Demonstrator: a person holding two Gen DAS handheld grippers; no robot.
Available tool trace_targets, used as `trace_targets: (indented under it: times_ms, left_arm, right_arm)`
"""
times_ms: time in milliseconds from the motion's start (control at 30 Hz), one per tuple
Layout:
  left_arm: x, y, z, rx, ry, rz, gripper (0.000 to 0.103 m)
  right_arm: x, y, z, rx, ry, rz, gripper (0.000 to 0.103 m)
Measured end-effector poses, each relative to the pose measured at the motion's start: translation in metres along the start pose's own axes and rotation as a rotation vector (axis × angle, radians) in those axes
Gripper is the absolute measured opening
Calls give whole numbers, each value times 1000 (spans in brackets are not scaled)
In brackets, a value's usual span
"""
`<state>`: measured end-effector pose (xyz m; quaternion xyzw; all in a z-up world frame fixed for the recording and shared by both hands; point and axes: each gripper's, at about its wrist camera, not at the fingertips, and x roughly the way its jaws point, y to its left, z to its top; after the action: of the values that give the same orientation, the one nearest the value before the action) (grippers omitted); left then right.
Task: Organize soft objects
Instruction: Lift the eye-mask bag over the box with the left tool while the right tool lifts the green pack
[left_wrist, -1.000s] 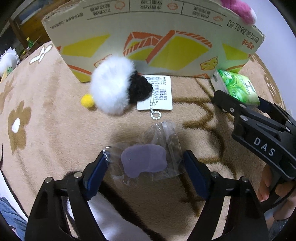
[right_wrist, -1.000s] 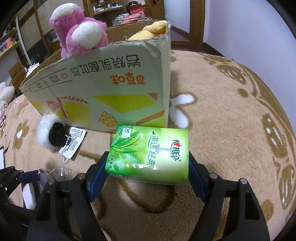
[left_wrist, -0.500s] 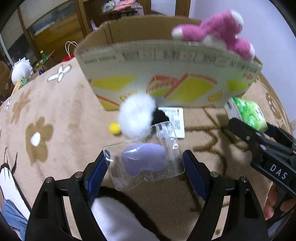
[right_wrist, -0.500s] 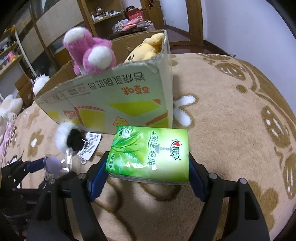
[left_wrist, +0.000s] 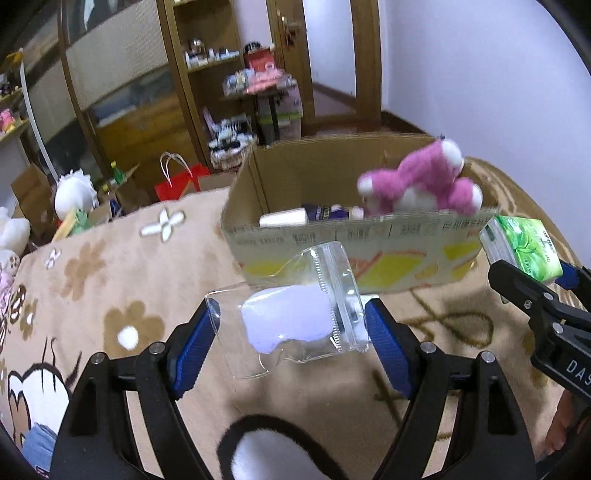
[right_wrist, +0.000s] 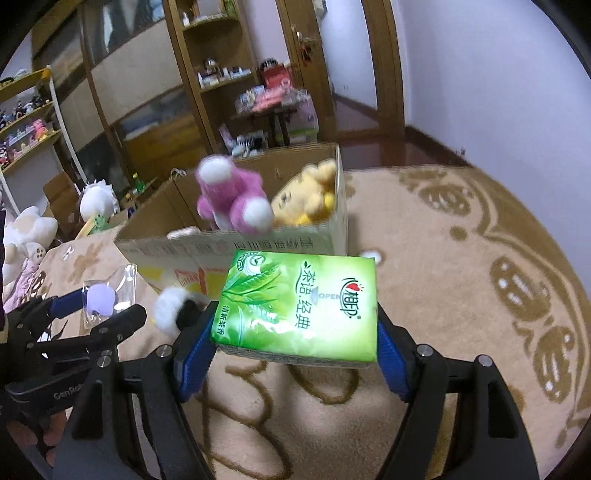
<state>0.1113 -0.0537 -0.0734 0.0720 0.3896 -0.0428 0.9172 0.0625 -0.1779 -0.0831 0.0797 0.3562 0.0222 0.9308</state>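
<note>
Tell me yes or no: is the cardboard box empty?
No: a pink plush toy and a yellow one sit inside the cardboard box.

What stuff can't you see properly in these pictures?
- Inside the cardboard box: in both wrist views its front wall and the pink plush hide most of the contents.
- Yellow plush: right wrist view, blurred and half behind the box rim.
- White and black pompom: partly behind the right gripper holding the green tissue pack.
- Purple thing in the clear pouch: glare blurs it, so what it is stays unclear.
- Shelf items: too small and blurred.
</note>
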Motion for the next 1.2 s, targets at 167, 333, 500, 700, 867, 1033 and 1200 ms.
trace_targets:
  times_ms: [167, 333, 500, 700, 867, 1033, 1200]
  left_arm:
    - [-8, -1, 8, 19, -56, -1, 80]
    - [-17, -6, 13, 47, -107, 1, 80]
    - [-29, -13, 20, 69, -164, -3, 80]
    - [-33, -15, 28, 75, -220, -18, 80]
    - [-33, -13, 41, 68, -256, -18, 80]
    - [-27, -7, 56, 40, -289, -2, 80]
    - [-18, 2, 77, 27, -307, -1, 80]
  right_arm:
    - [-16, 7, 10, -23, -83, -21, 80]
    - [-35, 12, 16, -33, -167, -59, 80]
    - [-49, 19, 25, -60, -238, -93, 80]
    - [-53, 22, 33, -76, -281, -111, 80]
    - [-52, 26, 42, -88, -318, -131, 80]
    - [-45, 32, 55, -109, -345, -139, 80]
    - [-36, 35, 65, -124, -358, -142, 80]
